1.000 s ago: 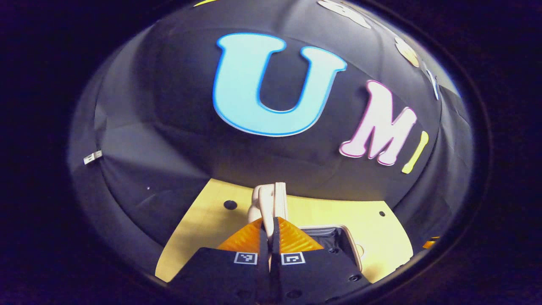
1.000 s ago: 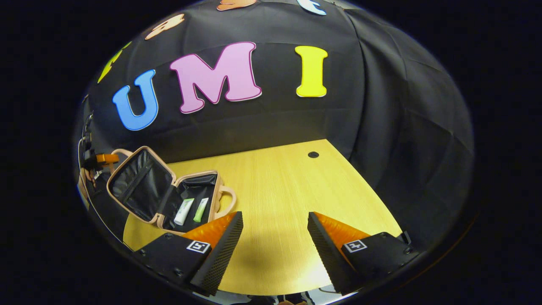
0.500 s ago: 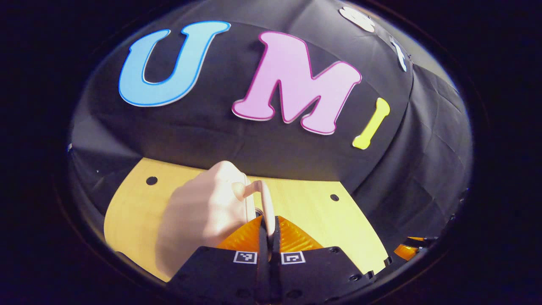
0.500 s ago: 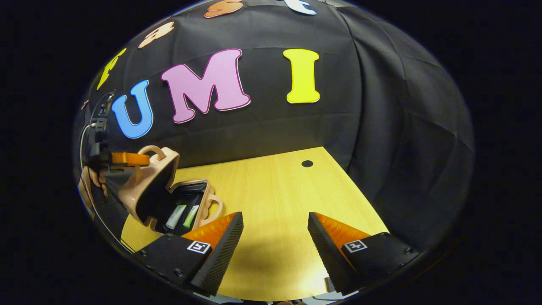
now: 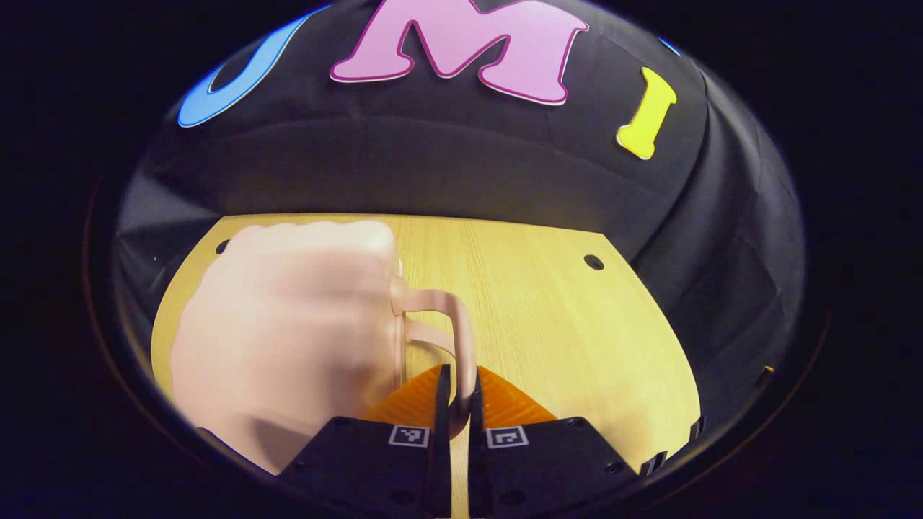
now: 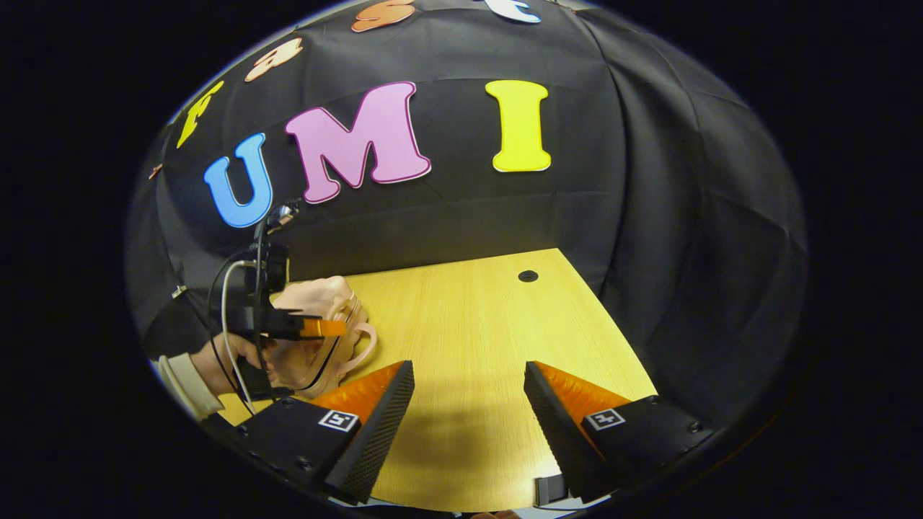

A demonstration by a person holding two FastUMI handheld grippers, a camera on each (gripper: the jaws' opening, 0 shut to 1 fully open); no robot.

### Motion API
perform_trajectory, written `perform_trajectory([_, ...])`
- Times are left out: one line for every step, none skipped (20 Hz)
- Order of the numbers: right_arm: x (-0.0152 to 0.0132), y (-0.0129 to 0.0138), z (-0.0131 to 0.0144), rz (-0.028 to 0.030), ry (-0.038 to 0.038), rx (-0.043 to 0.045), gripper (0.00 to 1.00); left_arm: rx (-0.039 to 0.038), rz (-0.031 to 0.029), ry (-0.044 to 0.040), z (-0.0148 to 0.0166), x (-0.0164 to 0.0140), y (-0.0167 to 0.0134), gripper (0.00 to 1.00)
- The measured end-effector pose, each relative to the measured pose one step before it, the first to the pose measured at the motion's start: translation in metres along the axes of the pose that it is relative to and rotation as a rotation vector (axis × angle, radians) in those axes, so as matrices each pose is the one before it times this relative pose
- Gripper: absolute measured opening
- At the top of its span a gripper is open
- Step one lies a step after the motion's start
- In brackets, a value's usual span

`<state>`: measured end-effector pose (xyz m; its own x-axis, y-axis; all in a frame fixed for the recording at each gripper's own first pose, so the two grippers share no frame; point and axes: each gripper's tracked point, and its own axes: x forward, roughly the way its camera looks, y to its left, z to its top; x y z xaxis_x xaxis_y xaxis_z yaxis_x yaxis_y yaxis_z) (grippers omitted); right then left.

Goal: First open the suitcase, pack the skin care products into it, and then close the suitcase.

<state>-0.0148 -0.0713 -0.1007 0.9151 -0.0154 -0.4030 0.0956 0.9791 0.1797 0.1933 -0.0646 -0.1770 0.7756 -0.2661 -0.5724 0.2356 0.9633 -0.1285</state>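
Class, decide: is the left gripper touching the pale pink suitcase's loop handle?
Touching. In the left gripper view, the left gripper has both orange fingers closed on the pale pink loop handle of the suitcase.

In the right gripper view, the right gripper hovers over the bare yellow desk, its two fingers spread wide apart with nothing between them. At the far left of the desk sits the pink suitcase, its lid down. The left gripper is at the suitcase, held by a hand with a light sleeve.
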Motion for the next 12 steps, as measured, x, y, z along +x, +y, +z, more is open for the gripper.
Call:
perform_trajectory([-0.00092, -0.00048, -0.0013, -0.00606, -0.00161, 0.01158, 0.97, -0.00286, -0.02393, 0.01124, -0.00509, 0.00335, -0.0079, 0.23])
perform_trajectory([-0.00043, -0.00011, -0.00109, -0.00271, -0.00081, 0.01339, 0.97, -0.01571, -0.04957, -0.00318, -0.00031, 0.00057, -0.01137, 0.29])
perform_trajectory([-0.00178, 0.00137, -0.0002, -0.00158, -0.00126, 0.00843, 0.98, -0.01941, -0.03598, -0.01936, 0.0017, -0.00585, -0.00818, 0.3])
perform_trajectory([-0.00163, 0.00032, 0.00053, -0.00521, -0.00265, 0.00087, 0.98, -0.00408, -0.02535, -0.03261, 0.00556, -0.01225, -0.00707, 0.52])
perform_trajectory([-0.00102, -0.00051, 0.00023, -0.0112, 0.00078, -0.00036, 0.97, 0.01499, 0.00846, -0.03806, 0.0085, -0.01762, -0.00288, 0.75])
perform_trajectory([-0.00453, 0.00125, 0.00141, -0.01249, -0.0067, 0.00405, 0.97, 0.02216, 0.0144, -0.04775, 0.00768, -0.0179, -0.00264, 0.98])
perform_trajectory([-0.00405, 0.00284, 0.00253, -0.00855, -0.01058, 0.00844, 0.98, 0.0262, 0.01776, -0.05518, 0.00778, -0.01836, 0.00143, 0.99])
perform_trajectory([-0.00548, 0.00548, 0.00162, -0.00294, -0.00916, 0.00747, 0.98, 0.01869, 0.01615, -0.06602, 0.01183, -0.0246, -0.00078, 0.96])
perform_trajectory([-0.00504, 0.00687, 0.00313, 0.00284, -0.00831, 0.00186, 0.97, 0.00798, 0.01652, -0.06283, 0.01267, -0.02771, -0.00109, 0.96])
perform_trajectory([-0.00654, 0.00724, 0.00341, 0.00272, -0.01315, -0.00686, 0.97, -0.0056, 0.02505, -0.0514, 0.00964, -0.02734, 0.0034, 0.96])
perform_trajectory([-0.00571, 0.00854, 0.00195, 0.00529, -0.00922, -0.01123, 0.98, -0.01259, 0.02016, -0.03767, 0.00858, -0.02475, 0.00373, 0.96])
perform_trajectory([-0.00789, 0.0114, -0.00151, 0.01043, -0.00086, -0.01379, 0.98, -0.01205, 0.0088, -0.02979, 0.00687, -0.02209, 0.00343, 0.96])
